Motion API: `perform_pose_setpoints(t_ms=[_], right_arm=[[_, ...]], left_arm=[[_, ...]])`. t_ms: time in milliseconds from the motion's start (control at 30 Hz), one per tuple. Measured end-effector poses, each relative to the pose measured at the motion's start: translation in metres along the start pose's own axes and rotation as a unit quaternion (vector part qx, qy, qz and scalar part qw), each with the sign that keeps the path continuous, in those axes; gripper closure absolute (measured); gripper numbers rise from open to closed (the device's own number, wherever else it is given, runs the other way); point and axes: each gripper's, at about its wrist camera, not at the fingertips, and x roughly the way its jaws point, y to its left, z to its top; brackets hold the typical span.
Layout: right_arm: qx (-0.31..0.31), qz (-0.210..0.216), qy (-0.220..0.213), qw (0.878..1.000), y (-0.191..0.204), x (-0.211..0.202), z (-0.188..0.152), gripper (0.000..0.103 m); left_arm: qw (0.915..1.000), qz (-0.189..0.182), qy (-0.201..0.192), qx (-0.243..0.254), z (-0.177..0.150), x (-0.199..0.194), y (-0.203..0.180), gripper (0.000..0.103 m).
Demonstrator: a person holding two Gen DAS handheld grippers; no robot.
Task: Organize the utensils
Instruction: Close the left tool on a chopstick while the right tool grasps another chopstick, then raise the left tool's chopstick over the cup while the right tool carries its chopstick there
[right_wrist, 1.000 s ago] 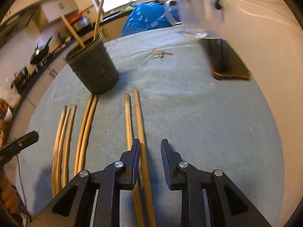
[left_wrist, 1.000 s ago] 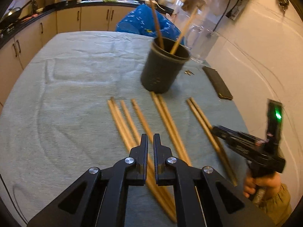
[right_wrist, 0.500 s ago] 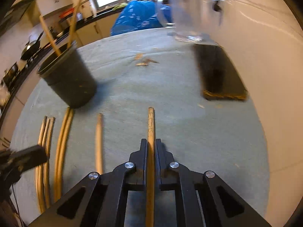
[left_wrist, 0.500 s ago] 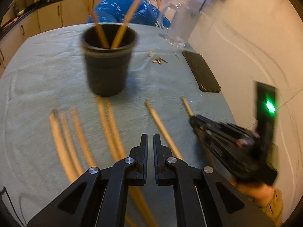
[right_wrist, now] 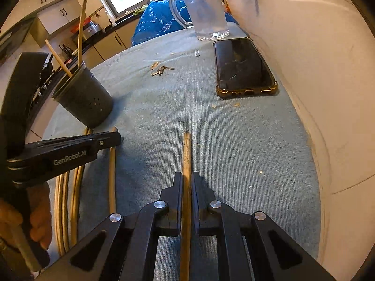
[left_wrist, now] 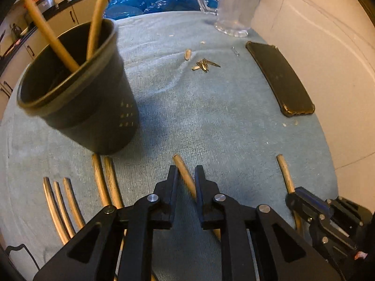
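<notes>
Your right hand-held gripper (right_wrist: 186,180) was clamped on a chopstick (right_wrist: 186,154) lying on the counter (right_wrist: 234,140); your left hand-held gripper (left_wrist: 185,174) was opening astride another chopstick (left_wrist: 184,175), not gripping it. Next you likely needed to lift and drop into the black cup (right_wrist: 84,98), clear of the phone (right_wrist: 241,65).

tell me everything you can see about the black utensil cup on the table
The black utensil cup is a round, matte, dark container, plastic by its look, widening slightly to a rimmed mouth, with small holes dotted on its side. It stands upright on the blue-grey cloth, left of the phone. Two wooden chopsticks lean inside it, their tops sticking out. Loose chopsticks lie on the cloth just in front of its base. Neither gripper touches it.
</notes>
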Motion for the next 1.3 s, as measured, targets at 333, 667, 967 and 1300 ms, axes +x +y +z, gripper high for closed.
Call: perform_pose_setpoints(t_ms=[333, 667, 967, 1300], right_arm=[[-0.024, -0.029, 0.024, 0.999, 0.012, 0.012, 0.023, 0.095], [-0.052, -0.066, 0.064, 0.994, 0.025, 0.033, 0.053, 0.096], [-0.037, -0.033, -0.027, 0.998, 0.035, -0.024, 0.036, 0.096], [-0.044, 0.011, -0.153, 0.987, 0.079, -0.116, 0.005, 0.096]], left_arm=[[0.9999, -0.009, 0.002, 0.014, 0.005, 0.002, -0.002, 0.091], [0.9981, -0.055, -0.026, -0.008, -0.009, -0.03, 0.01, 0.097], [0.9894, -0.099, -0.105, -0.017, -0.041, -0.108, 0.033, 0.097], [0.9671, -0.097, -0.235, -0.011, -0.095, -0.209, 0.058, 0.097]])
